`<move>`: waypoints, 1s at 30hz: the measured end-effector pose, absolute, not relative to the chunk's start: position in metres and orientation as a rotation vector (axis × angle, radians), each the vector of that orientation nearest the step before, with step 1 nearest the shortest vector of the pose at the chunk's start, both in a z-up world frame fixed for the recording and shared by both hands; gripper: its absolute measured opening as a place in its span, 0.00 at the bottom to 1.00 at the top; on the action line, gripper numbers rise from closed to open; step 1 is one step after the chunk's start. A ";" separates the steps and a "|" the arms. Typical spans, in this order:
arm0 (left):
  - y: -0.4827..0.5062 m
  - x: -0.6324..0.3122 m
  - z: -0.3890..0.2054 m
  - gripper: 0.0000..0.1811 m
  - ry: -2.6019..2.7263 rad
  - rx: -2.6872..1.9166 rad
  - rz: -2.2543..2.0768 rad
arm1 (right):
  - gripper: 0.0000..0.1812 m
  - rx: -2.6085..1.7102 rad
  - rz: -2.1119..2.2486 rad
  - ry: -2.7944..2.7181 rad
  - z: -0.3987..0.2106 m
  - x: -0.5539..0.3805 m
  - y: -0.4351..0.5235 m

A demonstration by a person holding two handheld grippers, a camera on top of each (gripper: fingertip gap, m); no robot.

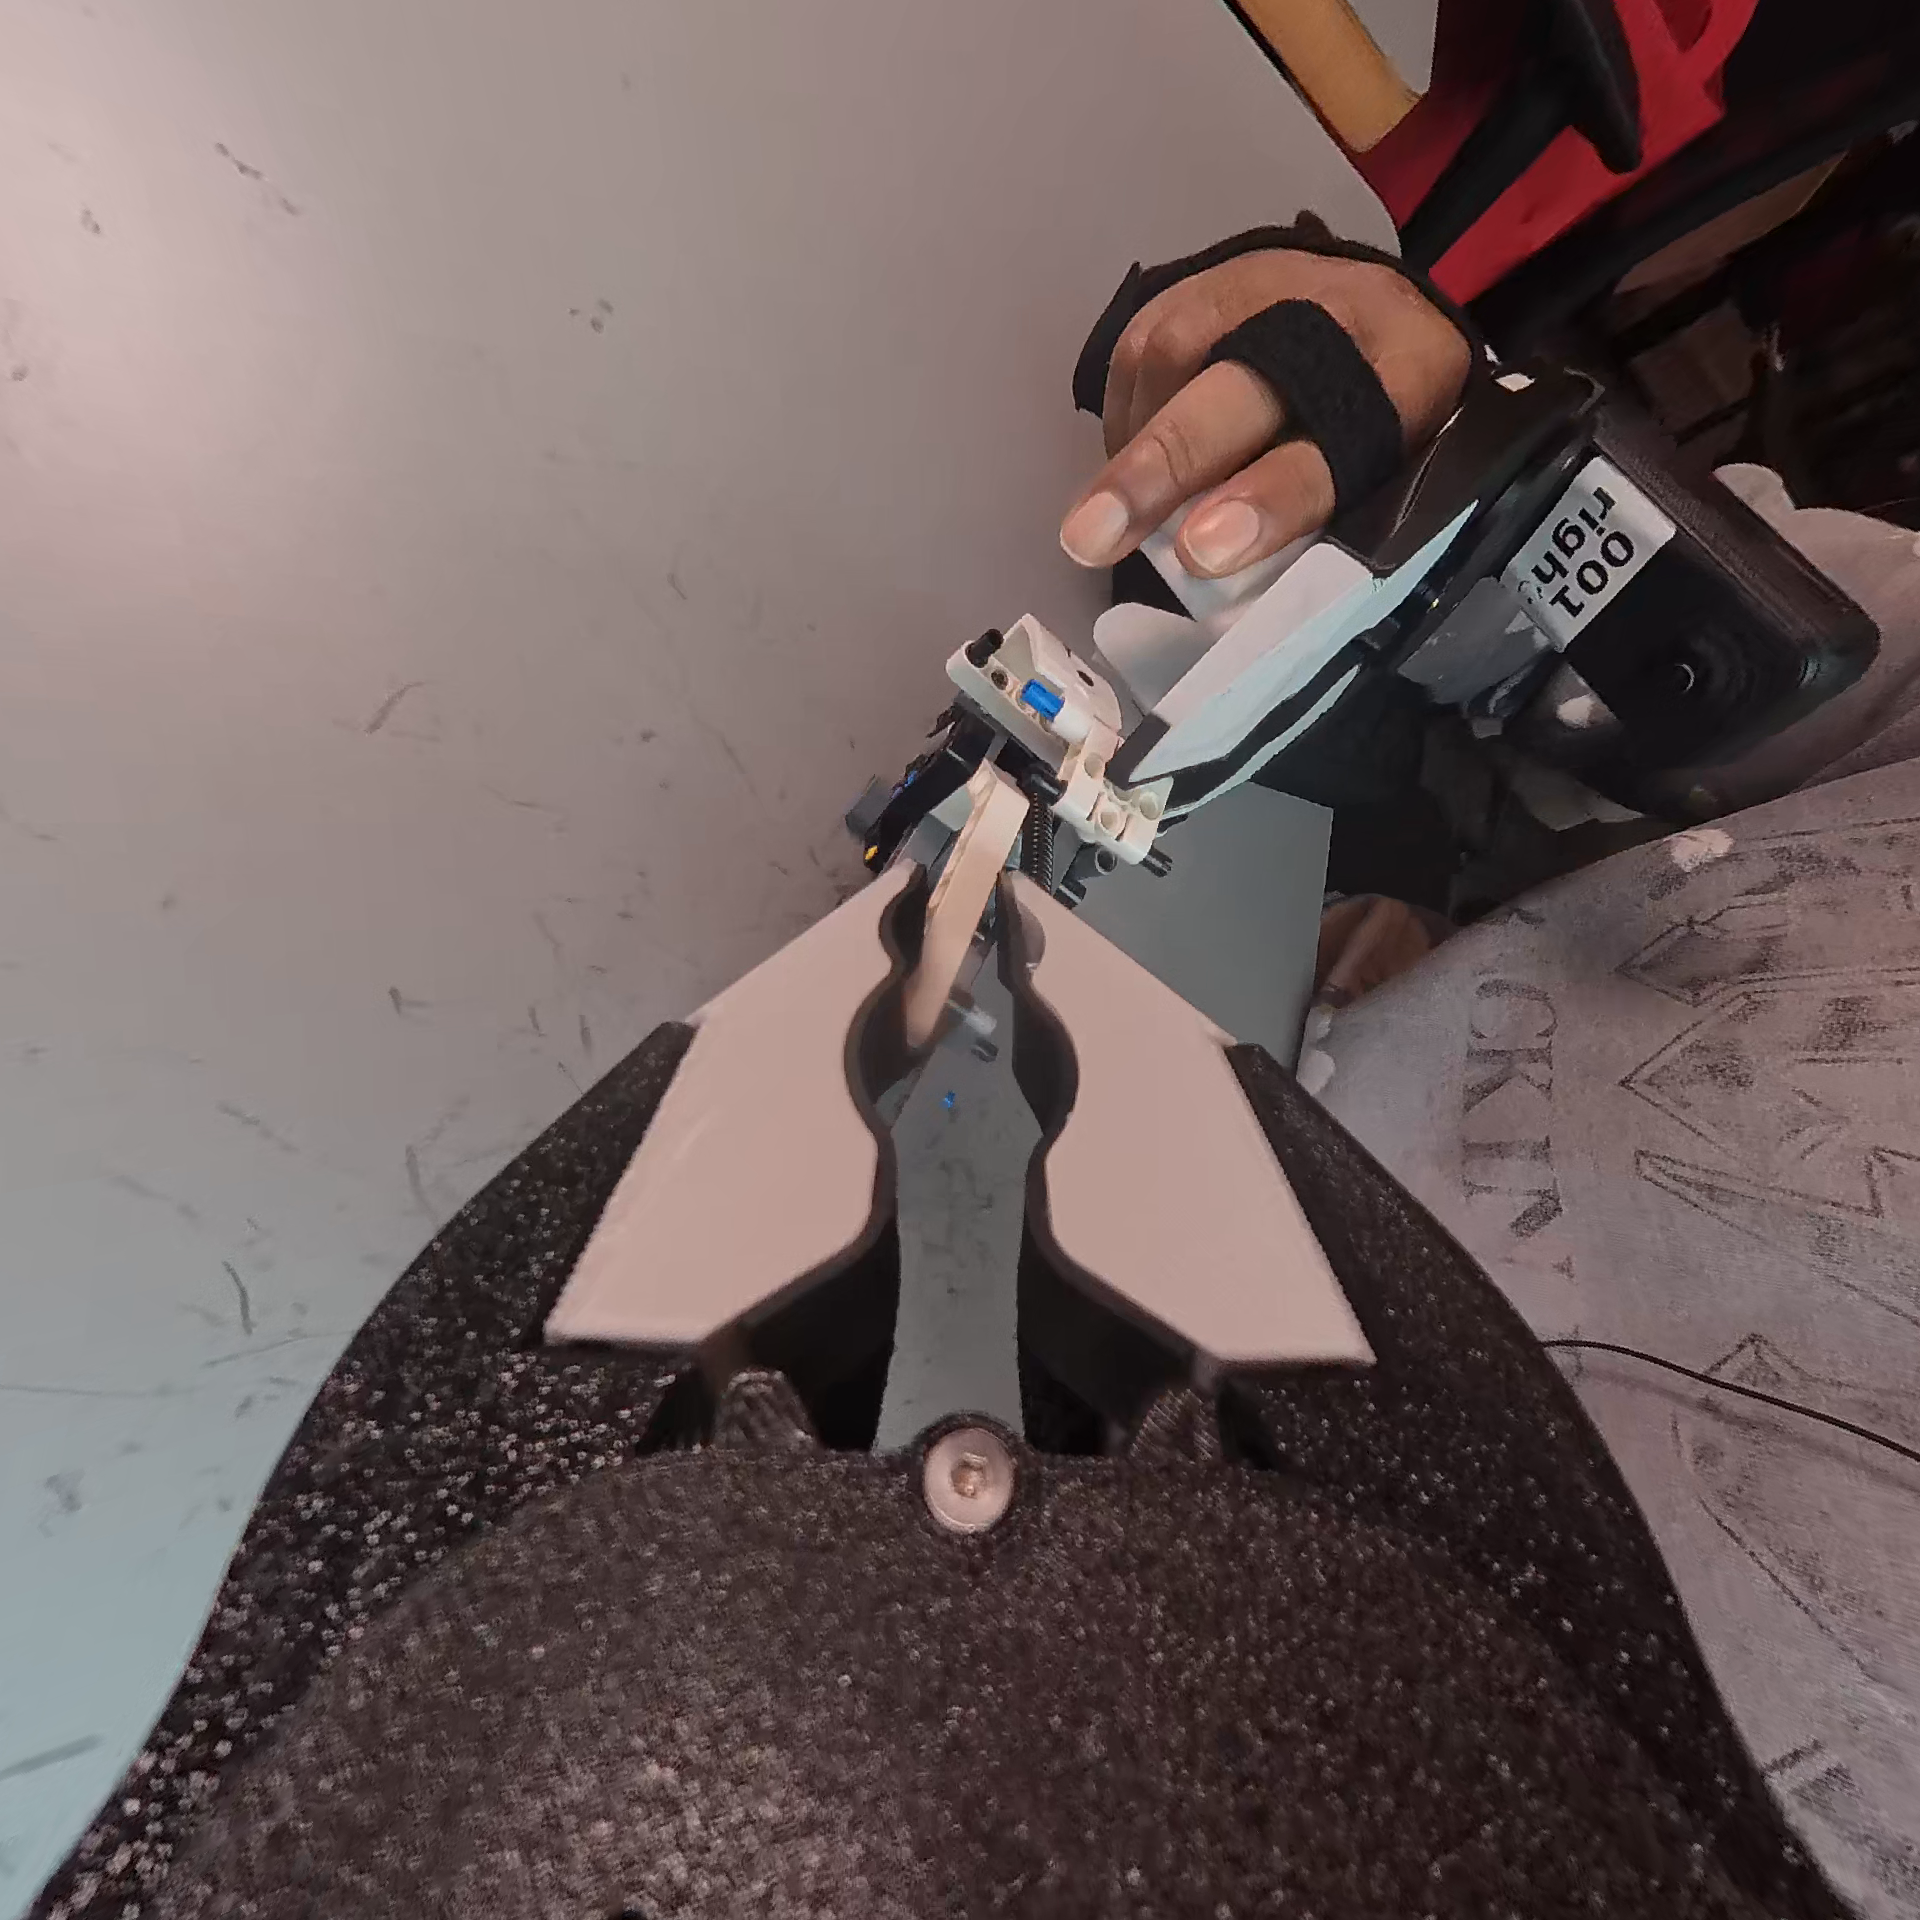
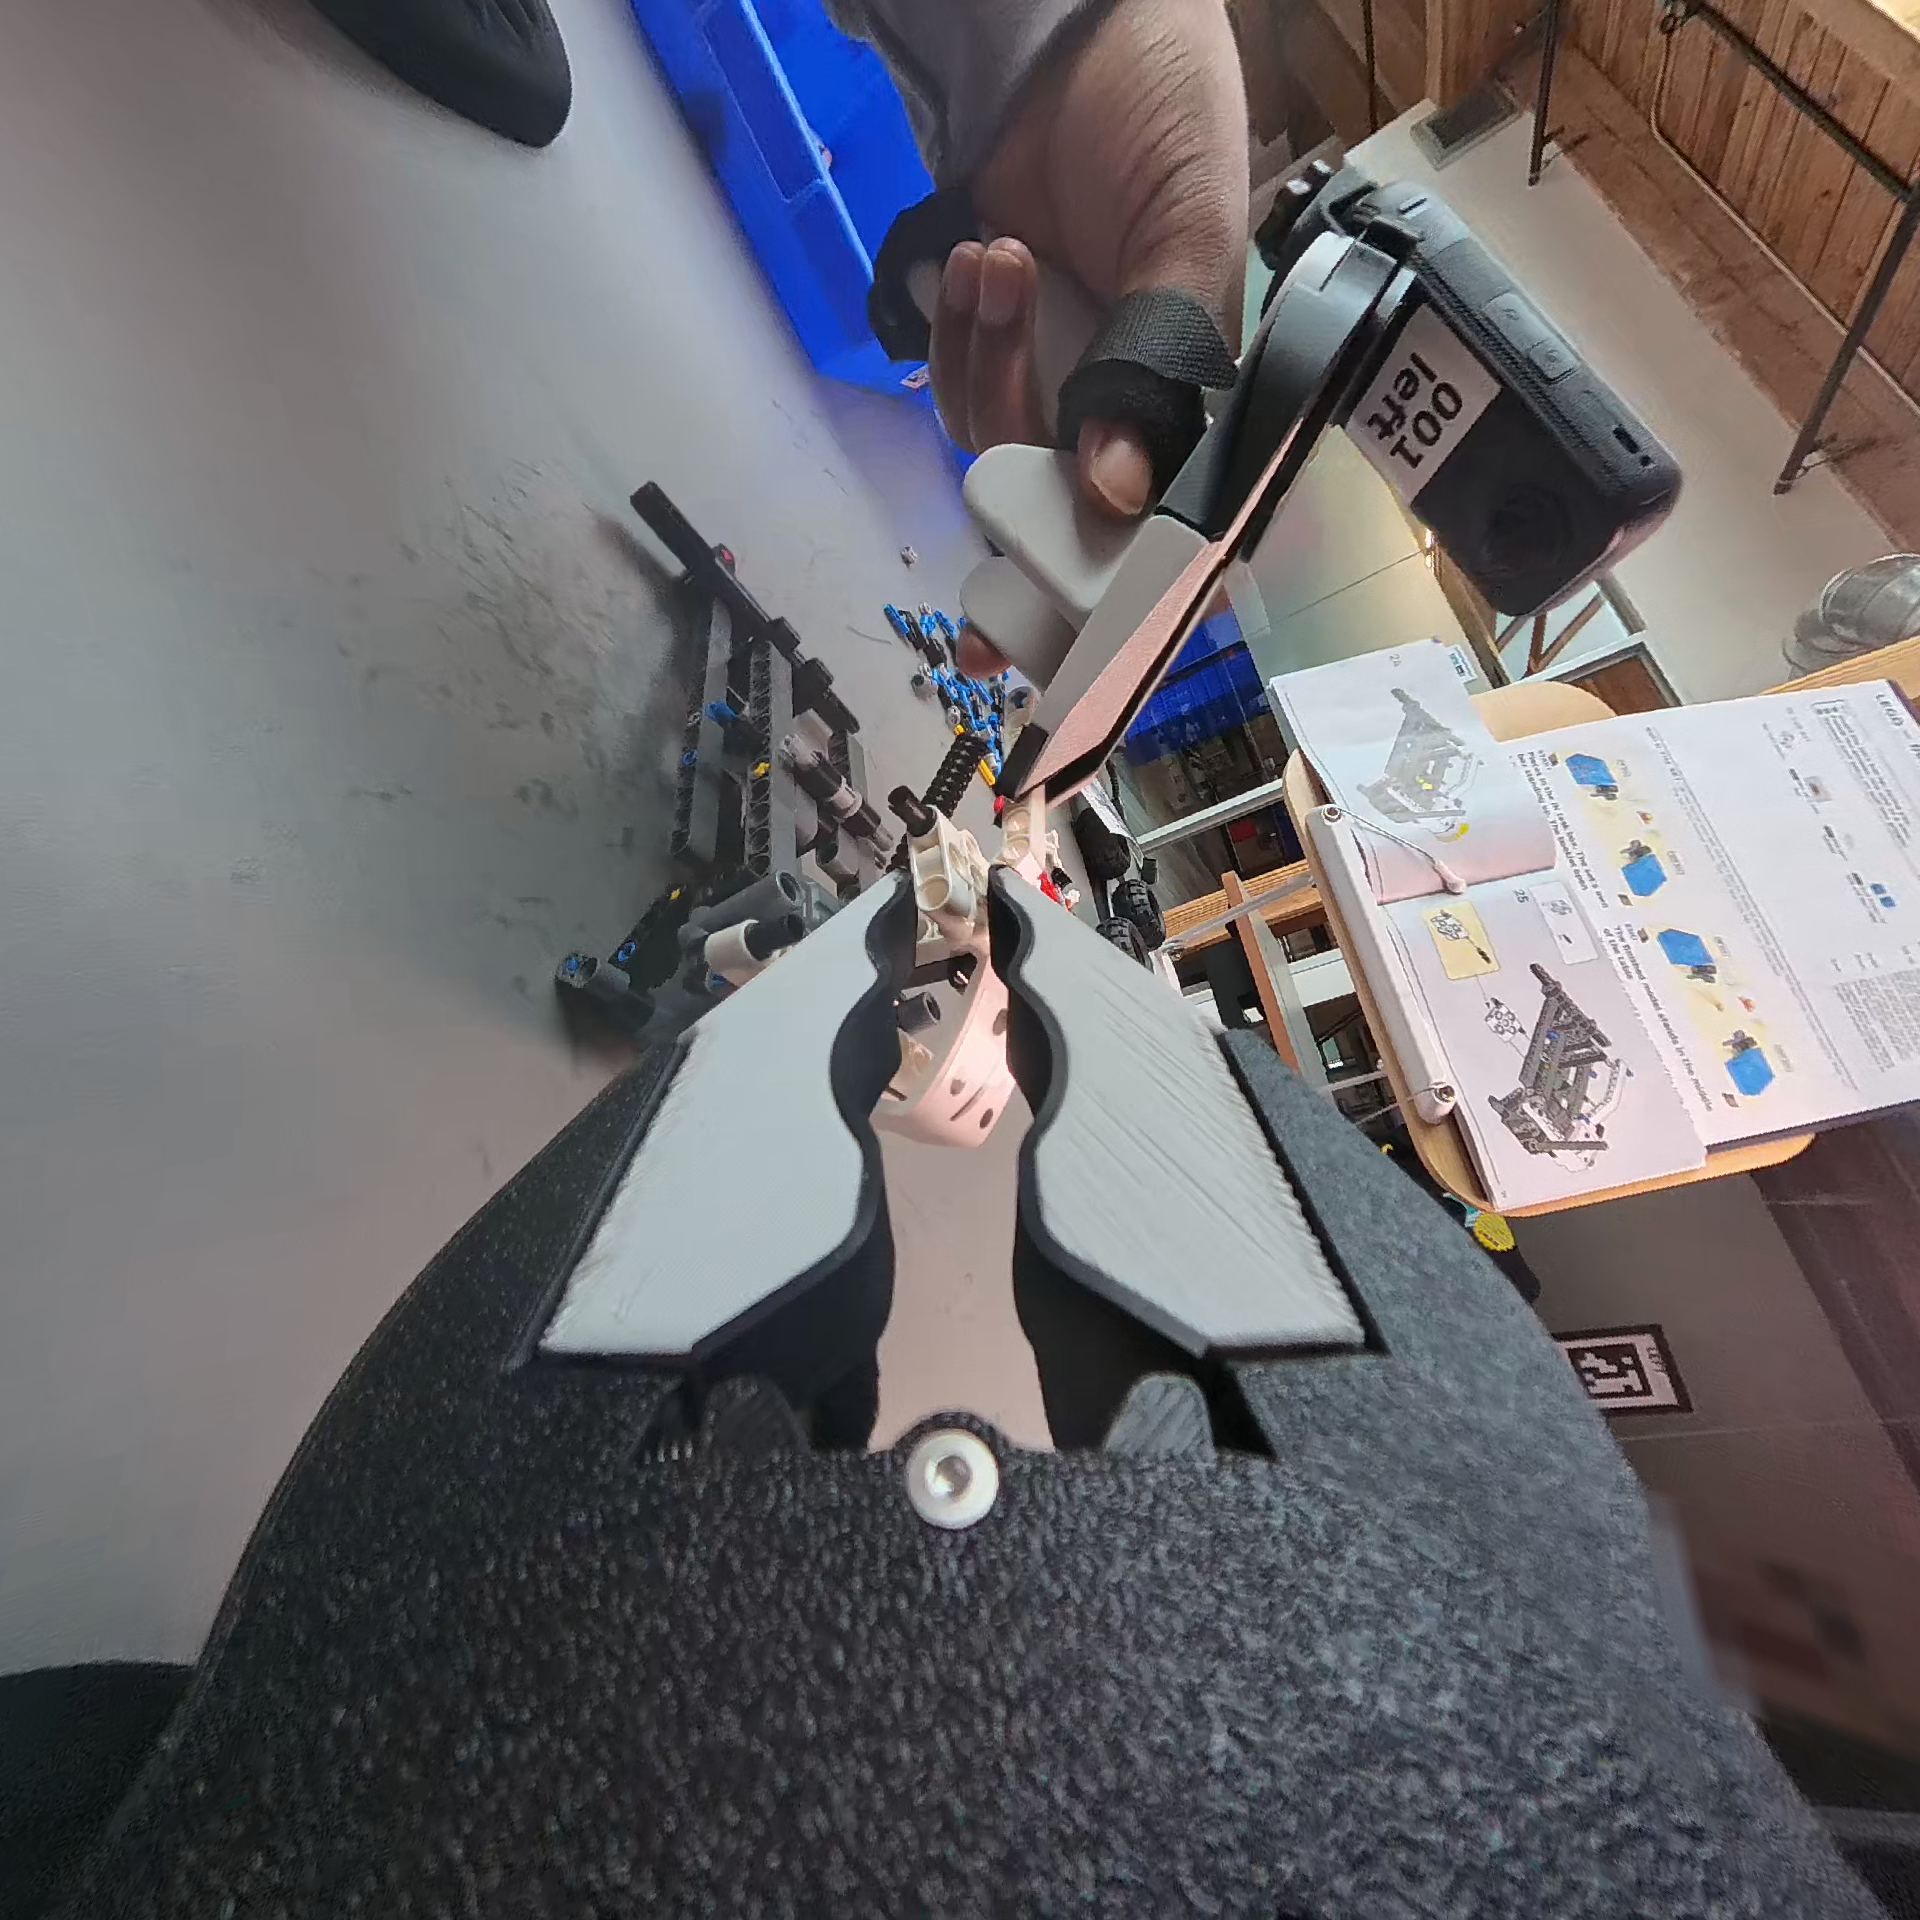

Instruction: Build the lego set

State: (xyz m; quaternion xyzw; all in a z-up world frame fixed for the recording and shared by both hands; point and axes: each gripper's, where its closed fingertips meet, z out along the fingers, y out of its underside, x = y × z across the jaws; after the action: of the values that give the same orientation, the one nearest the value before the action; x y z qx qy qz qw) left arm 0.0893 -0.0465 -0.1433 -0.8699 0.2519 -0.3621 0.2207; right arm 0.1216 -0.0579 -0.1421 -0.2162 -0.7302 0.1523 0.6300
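A small white lego sub-assembly [image 1: 1039, 707] with a blue pin and a black coil spring is held in the air between both grippers. My left gripper [image 1: 961, 883] is shut on its curved white arm. My right gripper [image 2: 945, 883] is shut on its white connector end [image 2: 940, 868], and a curved white panel [image 2: 961, 1081] hangs between the fingers. The right gripper also shows in the left wrist view [image 1: 1143, 769], at the piece's far end. The left gripper shows in the right wrist view [image 2: 1023, 790], tips at the piece's top. A dark grey lego frame [image 2: 769, 758] lies on the table.
A pile of small blue pins [image 2: 956, 665] lies beyond the frame. A blue bin [image 2: 800, 156] stands at the table's far side. Black wheels [image 2: 1127, 883] sit behind the grippers. An open instruction booklet [image 2: 1610, 883] rests on a wooden stand at the right. The grey table [image 1: 416, 520] is scuffed. Some 4 cm of space lies between my two pairs of fingers.
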 end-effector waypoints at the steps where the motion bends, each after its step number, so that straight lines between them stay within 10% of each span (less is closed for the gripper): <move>1: -0.047 0.089 -0.144 0.07 0.675 -2.402 -1.025 | 0.07 -0.503 0.345 -1.668 -0.142 0.122 -0.057; 17: -0.052 0.086 -0.149 0.06 0.533 -2.283 -1.056 | 0.09 -0.890 0.437 -1.495 -0.135 0.168 -0.020; 25: -0.047 0.084 -0.148 0.06 0.521 -2.265 -1.000 | 0.27 -1.443 0.693 -1.604 -0.150 0.174 -0.039; 30: -0.044 0.088 -0.144 0.05 0.545 -2.268 -0.955 | 0.17 -1.564 0.636 -1.577 -0.175 0.152 -0.040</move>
State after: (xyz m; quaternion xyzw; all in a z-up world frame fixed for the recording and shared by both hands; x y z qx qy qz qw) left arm 0.0882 -0.0441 -0.1437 -0.8567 0.2059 -0.3608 0.3058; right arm 0.1518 -0.0402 -0.1750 -0.6193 -0.6244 0.2519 0.4040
